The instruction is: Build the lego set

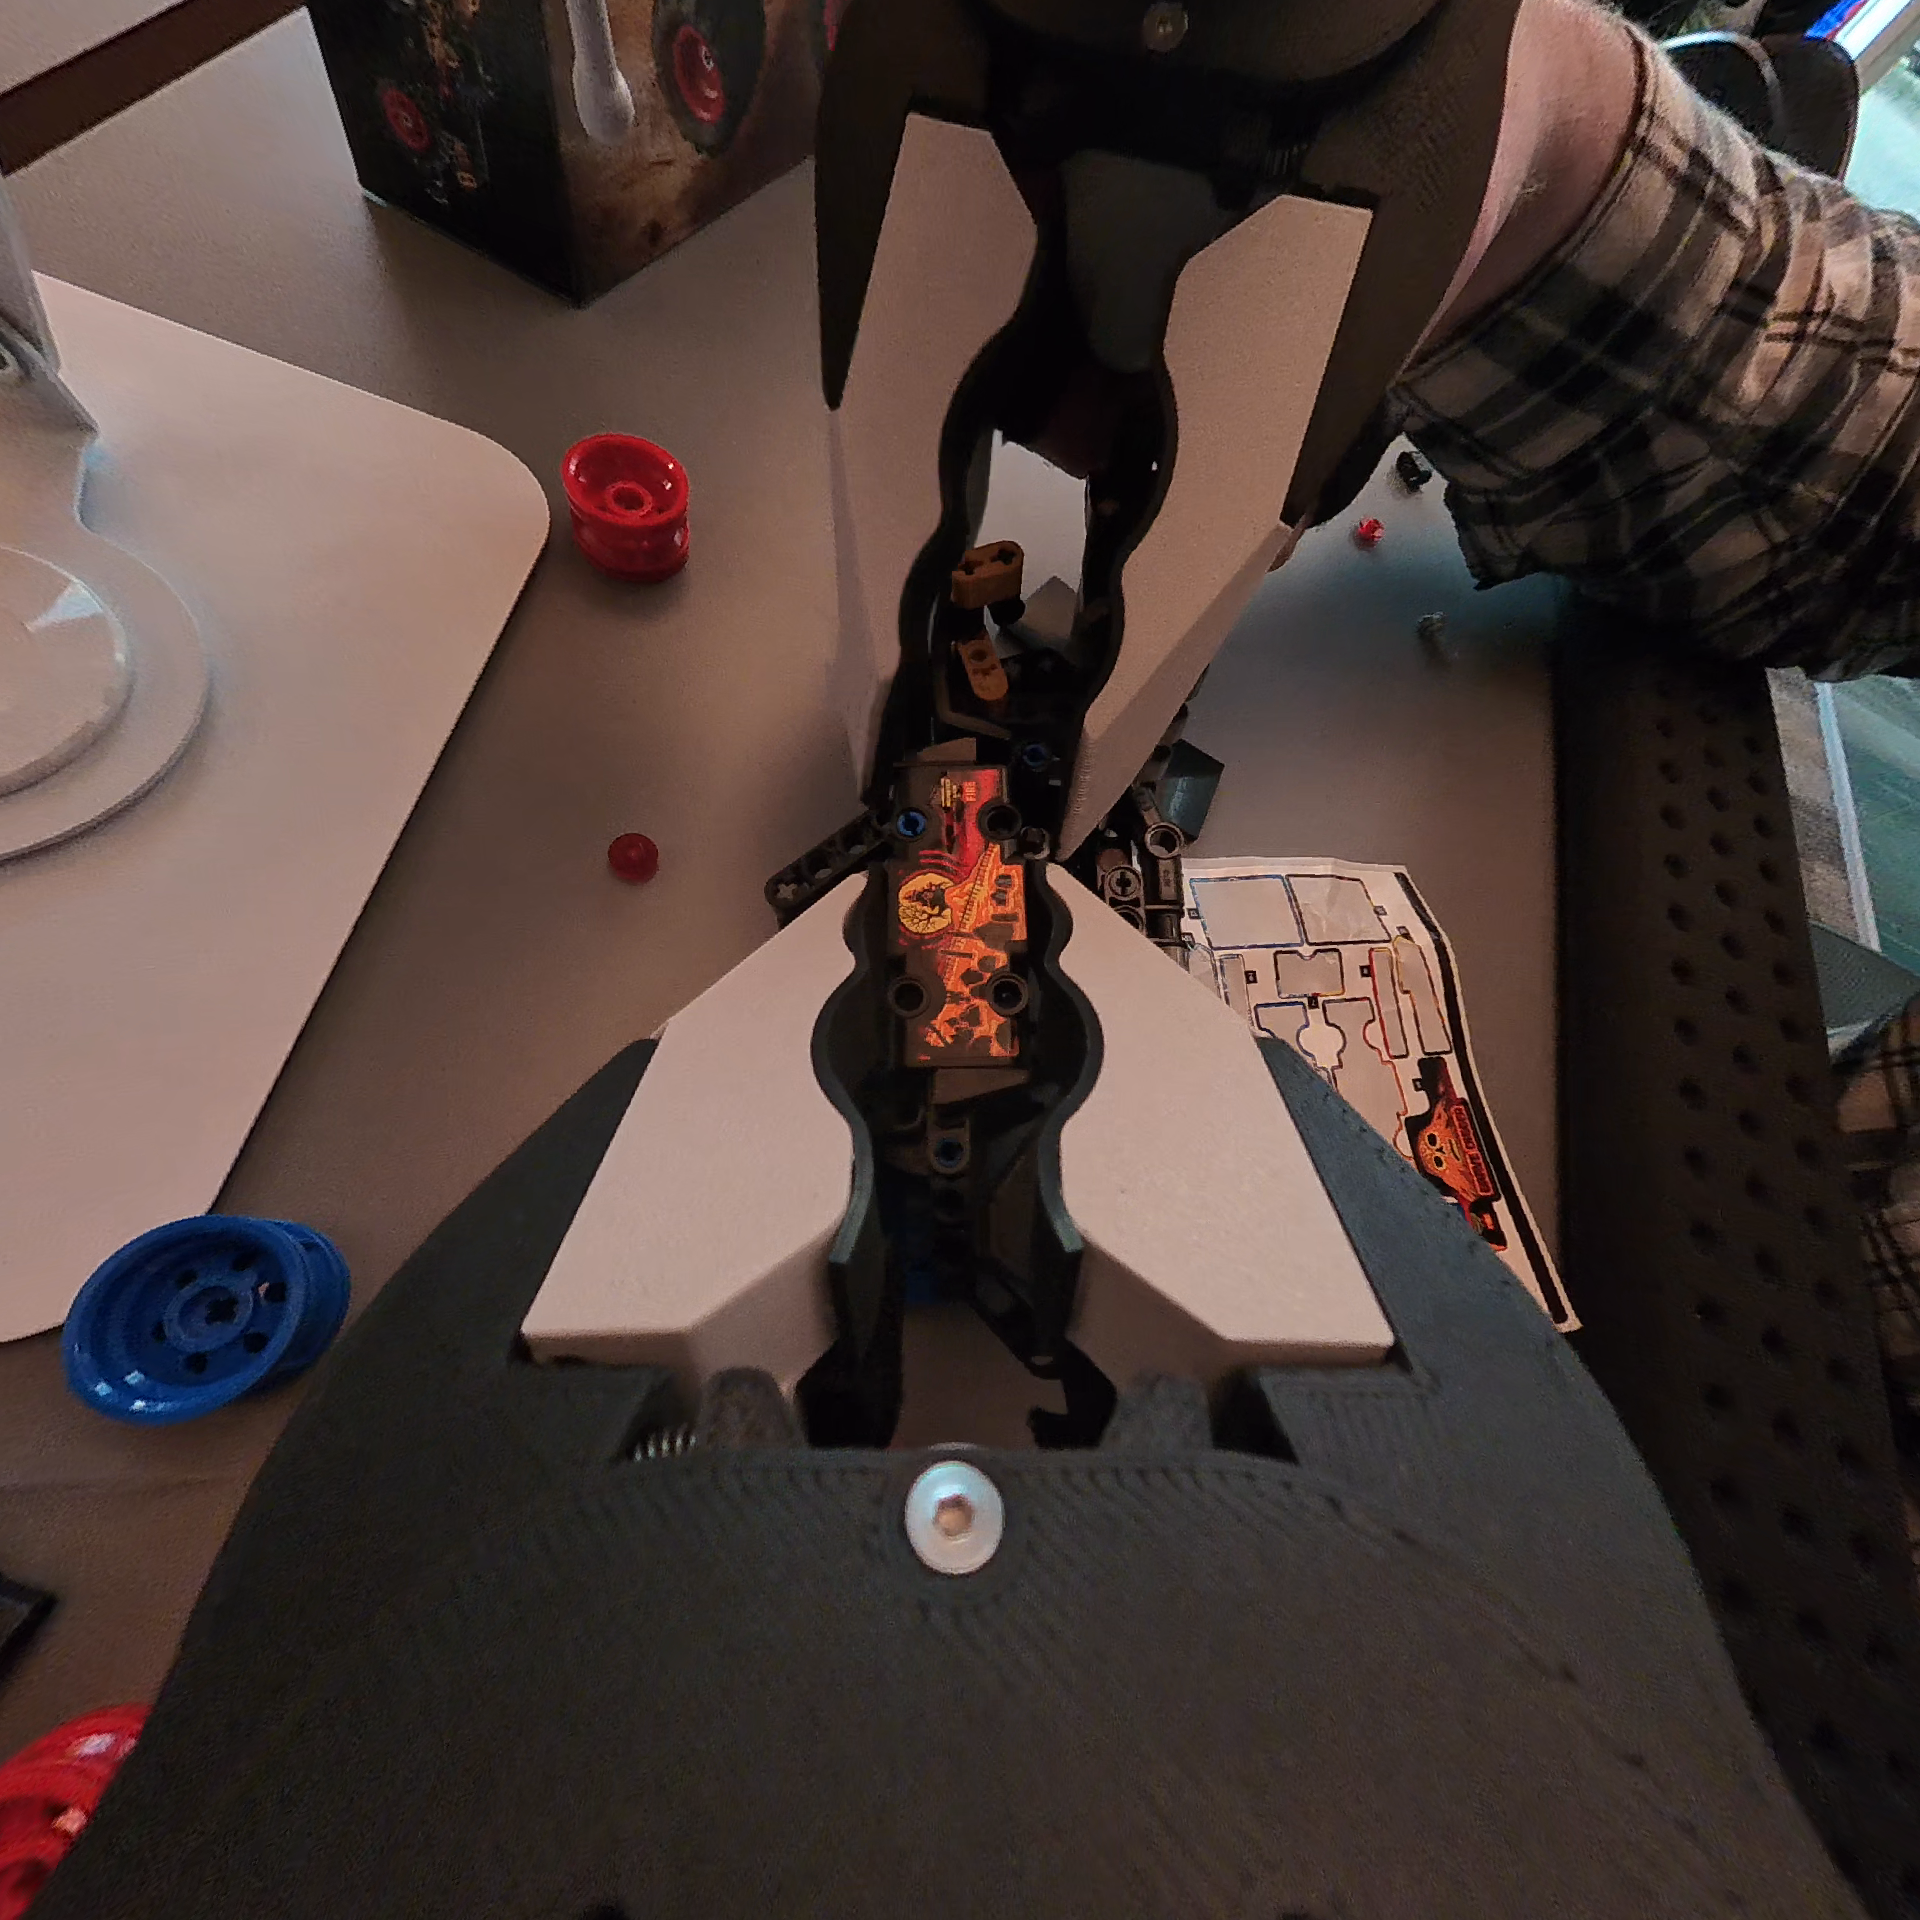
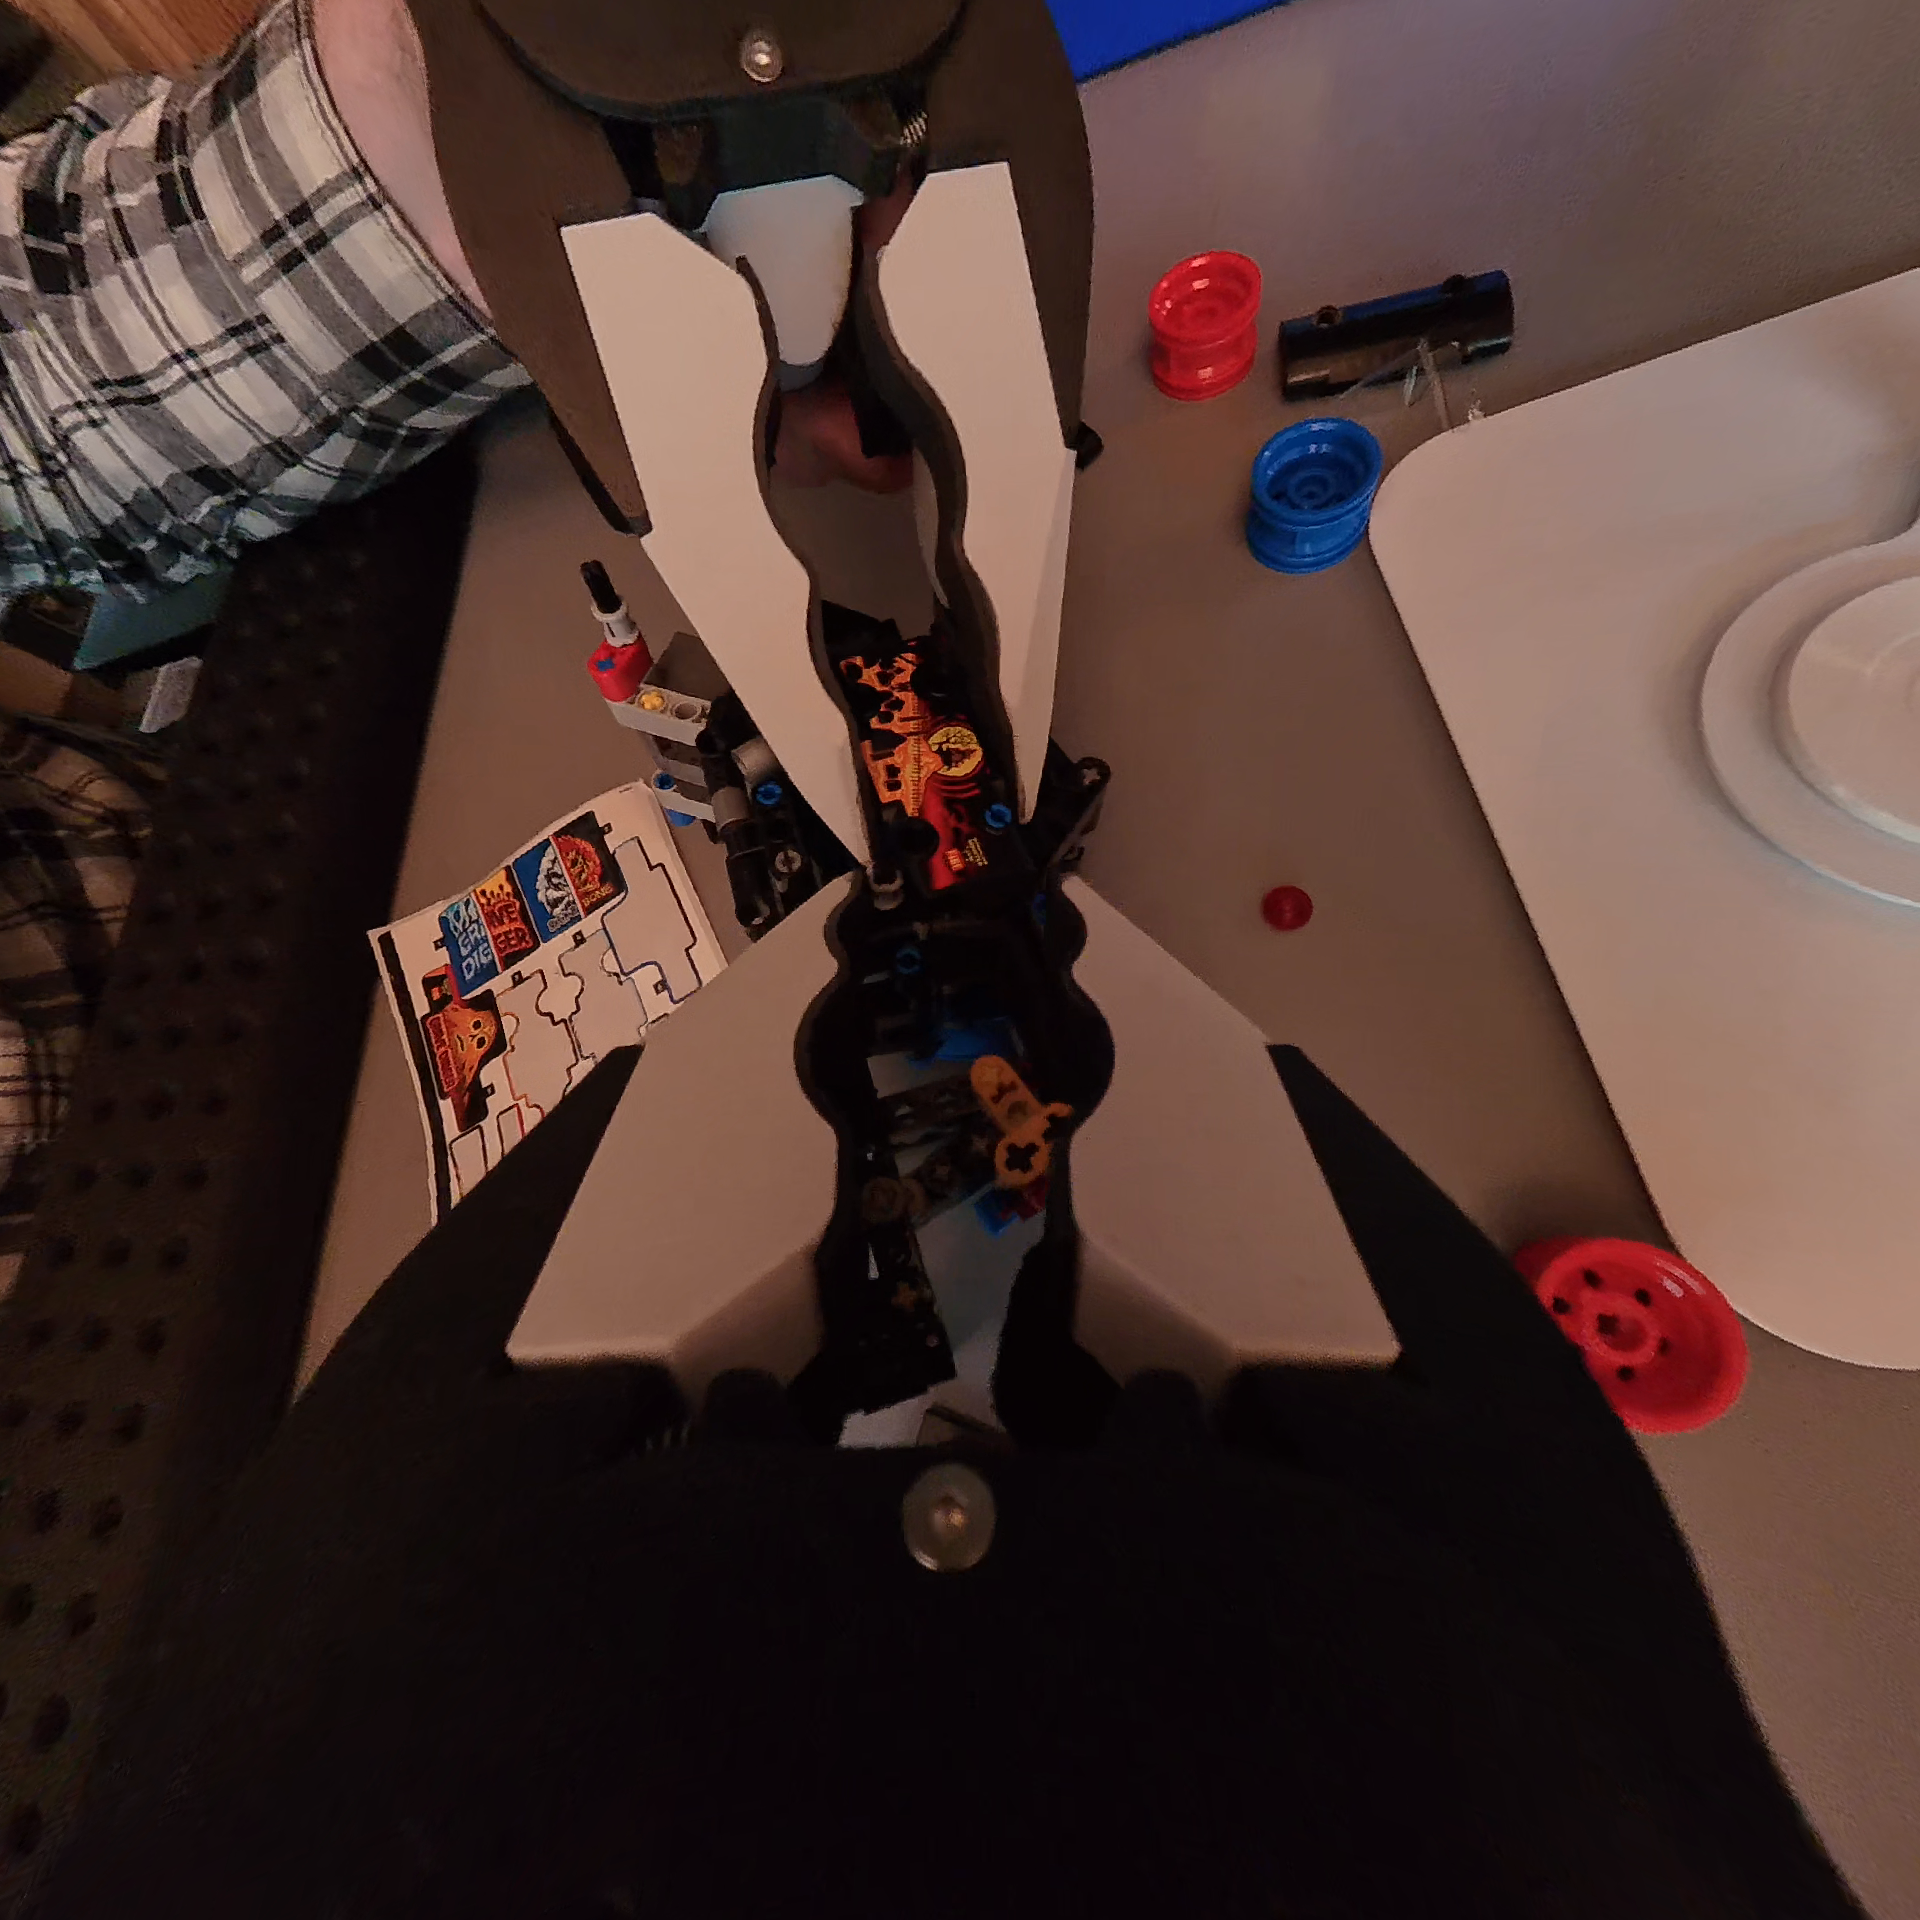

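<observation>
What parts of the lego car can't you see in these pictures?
- Left wrist view: the sides and underside of the lego build, hidden by the left tongs and right tongs.
- Right wrist view: its near end, dark between the tong fingers.
- Left wrist view: the red wheel at the bottom corner, cut off by the edge.

White mat (image 1: 312,727), white stand base (image 1: 62,675), dark perforated board (image 1: 1714,1039)

Printed lettering on sticker sheet (image 2: 540,997) at eight o'clock, on decorated panel (image 1: 961,914) at centre, and on box (image 1: 540,114) at eleven o'clock.
</observation>
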`<state>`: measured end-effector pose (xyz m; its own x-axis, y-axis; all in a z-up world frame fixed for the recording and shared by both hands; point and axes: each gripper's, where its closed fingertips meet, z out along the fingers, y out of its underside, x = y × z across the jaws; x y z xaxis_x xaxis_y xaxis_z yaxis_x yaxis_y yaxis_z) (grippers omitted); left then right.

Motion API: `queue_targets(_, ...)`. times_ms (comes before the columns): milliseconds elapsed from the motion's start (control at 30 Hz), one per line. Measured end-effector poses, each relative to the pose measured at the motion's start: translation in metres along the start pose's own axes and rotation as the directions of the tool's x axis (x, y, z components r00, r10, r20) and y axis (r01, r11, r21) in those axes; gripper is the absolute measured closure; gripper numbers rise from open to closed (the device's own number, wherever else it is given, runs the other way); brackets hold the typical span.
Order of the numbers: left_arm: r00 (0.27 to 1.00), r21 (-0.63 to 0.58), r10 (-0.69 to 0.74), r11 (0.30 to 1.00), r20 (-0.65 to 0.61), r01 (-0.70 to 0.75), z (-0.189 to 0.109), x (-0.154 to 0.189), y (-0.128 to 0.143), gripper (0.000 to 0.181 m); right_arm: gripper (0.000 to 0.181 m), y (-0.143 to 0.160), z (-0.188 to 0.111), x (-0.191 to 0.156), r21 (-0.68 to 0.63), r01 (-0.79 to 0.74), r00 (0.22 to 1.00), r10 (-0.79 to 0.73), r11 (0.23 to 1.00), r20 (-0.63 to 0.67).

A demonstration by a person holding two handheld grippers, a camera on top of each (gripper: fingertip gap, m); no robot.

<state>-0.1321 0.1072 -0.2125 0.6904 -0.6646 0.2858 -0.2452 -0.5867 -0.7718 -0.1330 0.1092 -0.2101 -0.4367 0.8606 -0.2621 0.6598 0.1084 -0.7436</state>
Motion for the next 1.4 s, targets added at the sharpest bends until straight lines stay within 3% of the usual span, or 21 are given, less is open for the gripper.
queue_targets(233,0.999,0.023,-0.046,0.999,-0.03,0.046,-0.0011,-0.0011,-0.0016,0.156,0.15,-0.0001,0.0005,0.0009,-0.004,0.013,1.0,-0.013,1.0,-0.014)
queue_targets(500,1.0,0.038,0.008,0.999,-0.021,-0.007,-0.0017,0.0004,-0.0009,0.157,0.151,0.0004,0.0013,-0.0002,-0.013,0.021,1.0,-0.021,1.0,-0.015)
queue_targets(800,0.974,0.105,-0.171,0.977,-0.146,0.187,-0.0053,-0.0013,-0.0079,0.157,0.143,0.0058,-0.0008,0.005,-0.028,0.02,0.999,-0.021,0.999,-0.034)
queue_targets(967,0.956,0.126,-0.217,0.962,-0.195,0.244,-0.0081,-0.002,-0.0094,0.157,0.15,0.0053,-0.0004,0.0043,-0.026,0.022,0.999,-0.023,0.999,-0.028)
queue_targets(1400,0.996,0.067,-0.066,0.995,-0.053,0.069,-0.0053,0.0038,-0.0018,0.156,0.15,0.0071,0.0012,0.0013,-0.055,0.002,1.0,-0.003,0.998,-0.025)
